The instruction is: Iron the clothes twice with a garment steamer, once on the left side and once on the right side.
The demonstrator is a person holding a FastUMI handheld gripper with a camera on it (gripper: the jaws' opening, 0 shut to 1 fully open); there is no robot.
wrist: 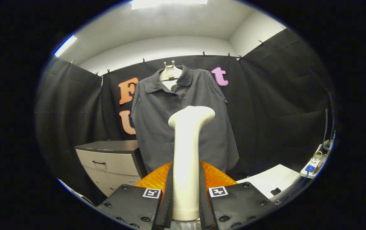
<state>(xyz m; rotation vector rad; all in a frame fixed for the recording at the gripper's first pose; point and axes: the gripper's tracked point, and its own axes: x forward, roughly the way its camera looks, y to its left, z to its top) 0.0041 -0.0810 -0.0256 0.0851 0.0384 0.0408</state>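
Observation:
A dark grey polo shirt hangs on a pale hanger against the booth wall, straight ahead beyond the fingers. A cream-white garment steamer stands upright between the fingers of my gripper, which is shut on its handle. Its head points toward the middle of the shirt's front, at about chest height and still apart from the cloth. The steamer hides a strip of the shirt's lower middle.
A low cabinet with a dark top and a pale drawer front stands beside the shirt's left hem. A white table lies at the lower right, with a power strip and cables at its far end.

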